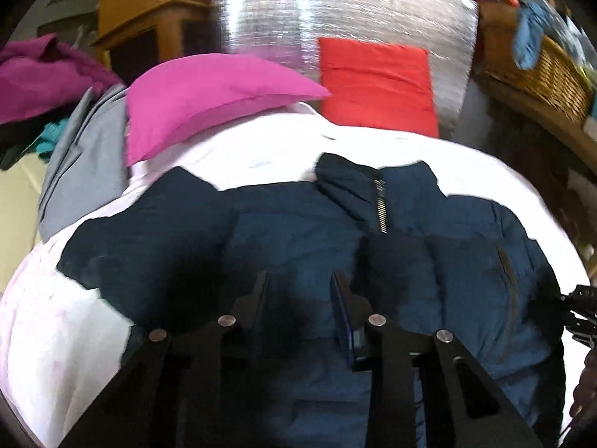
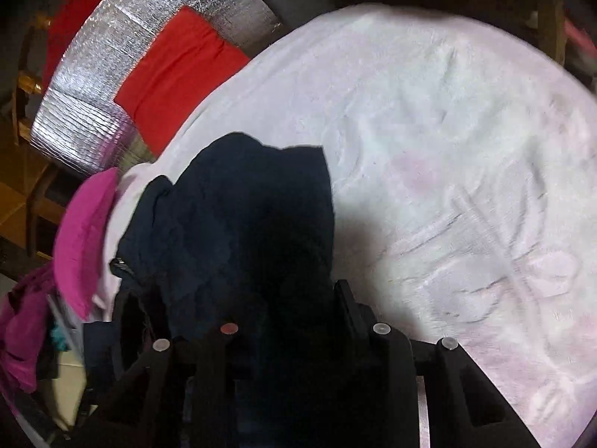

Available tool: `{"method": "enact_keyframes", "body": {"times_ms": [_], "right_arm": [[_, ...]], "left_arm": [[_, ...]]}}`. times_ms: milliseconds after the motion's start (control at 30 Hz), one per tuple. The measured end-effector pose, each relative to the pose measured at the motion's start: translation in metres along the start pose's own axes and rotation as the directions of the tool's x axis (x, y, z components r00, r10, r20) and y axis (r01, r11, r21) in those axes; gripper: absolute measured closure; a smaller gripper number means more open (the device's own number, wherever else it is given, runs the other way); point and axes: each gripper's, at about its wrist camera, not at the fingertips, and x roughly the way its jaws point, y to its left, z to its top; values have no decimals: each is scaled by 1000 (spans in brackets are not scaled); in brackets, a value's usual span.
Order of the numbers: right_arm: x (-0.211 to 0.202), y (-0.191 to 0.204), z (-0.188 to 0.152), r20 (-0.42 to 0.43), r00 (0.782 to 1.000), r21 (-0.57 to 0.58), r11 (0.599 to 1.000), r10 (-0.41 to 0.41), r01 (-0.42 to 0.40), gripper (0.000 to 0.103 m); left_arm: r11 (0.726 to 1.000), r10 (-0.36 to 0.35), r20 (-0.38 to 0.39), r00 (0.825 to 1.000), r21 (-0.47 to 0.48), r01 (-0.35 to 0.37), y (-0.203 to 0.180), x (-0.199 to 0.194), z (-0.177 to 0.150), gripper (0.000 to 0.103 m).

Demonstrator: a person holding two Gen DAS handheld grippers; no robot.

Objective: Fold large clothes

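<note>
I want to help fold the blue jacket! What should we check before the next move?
1. Jacket spread on the white blanket: ok, mostly flat.
2. Zipper closed: cannot tell, only the collar part shows.
3. Left gripper open over the jacket: ok, nothing between its fingers.
4. Right gripper holding cloth: cannot tell, too dark.
5. Room to fold: not ok, the pink pillow lies close behind the collar.
6. Picture sharp: not ok, blurry.

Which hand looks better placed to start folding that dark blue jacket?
Probably the left gripper: open, over the middle of the spread jacket. The right gripper sits at its edge, over the white blanket.
</note>
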Motion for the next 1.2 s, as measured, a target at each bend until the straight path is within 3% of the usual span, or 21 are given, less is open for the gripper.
{"method": "enact_keyframes", "body": {"times_ms": [33,100,167,200,233,267,300,367,433,467,567,600,667,767,800,833,867,933,1100,1133,1200], "right_arm": [[-10,5,-1,39,999,-13,1000,-25,25,59],[-32,13,-2,133,990,-21,999,-37,40,44],[-59,25,-7,251,967,-57,998,31,-18,36],[-63,31,-9,250,964,-82,994,89,-71,36],[-61,36,-11,219,965,-95,987,148,-130,36],[-51,43,-13,134,958,-92,966,253,-242,36],[-40,48,-17,60,943,-66,944,328,-324,36],[-11,59,-26,-75,880,39,884,468,-466,36],[12,69,-35,-154,831,114,845,534,-522,36],[23,75,-40,-178,824,135,843,538,-521,36],[48,87,-50,-204,850,145,874,486,-464,36],[54,91,-52,-208,844,150,869,494,-472,35],[53,103,-58,-214,779,164,808,589,-566,34],[21,138,-63,-234,566,77,596,790,-800,34],[9,147,-66,-250,523,31,546,815,-837,34],[-5,155,-69,-268,493,-35,503,828,-864,32],[-14,158,-71,-267,499,-79,497,824,-864,31],[-22,155,-70,-226,583,-150,564,780,-812,28],[-26,121,-43,-48,825,-169,809,563,-562,28],[-30,113,-37,-4,862,-174,849,506,-499,28],[-41,93,-23,75,912,-173,906,404,-387,29]], "left_arm": [[1000,13,4,1000,-5,-13,5,-4,1,65],[999,37,25,999,-4,-37,10,-13,1,33],[997,75,63,995,0,-76,15,-24,2,25],[995,93,79,992,8,-94,17,-27,3,25],[993,115,93,989,22,-117,19,-30,3,25],[991,129,99,987,30,-132,19,-32,4,24],[985,164,102,981,43,-169,21,-33,3,24],[979,194,88,977,50,-199,27,-31,2,23],[980,193,48,980,40,-195,36,-26,1,23],[981,193,28,981,31,-194,42,-24,0,23],[971,238,-8,971,18,-238,63,-21,-5,23],[968,249,-11,968,15,-249,68,-21,-6,23],[966,259,-19,966,2,-259,79,-21,-7,23],[966,256,-20,967,-21,-256,90,-25,-8,23],[967,251,-19,968,-28,-252,92,-26,-8,23],[970,242,-18,970,-33,-243,91,-26,-8,23],[972,231,-17,973,-36,-232,90,-27,-8,23],[977,209,-13,978,-36,-210,87,-28,-7,23],[984,176,4,984,-23,-175,77,-29,-6,23],[986,167,1,986,-26,-167,77,-28,-6,23],[989,140,-21,990,-44,-141,78,-24,-5,23]]}}
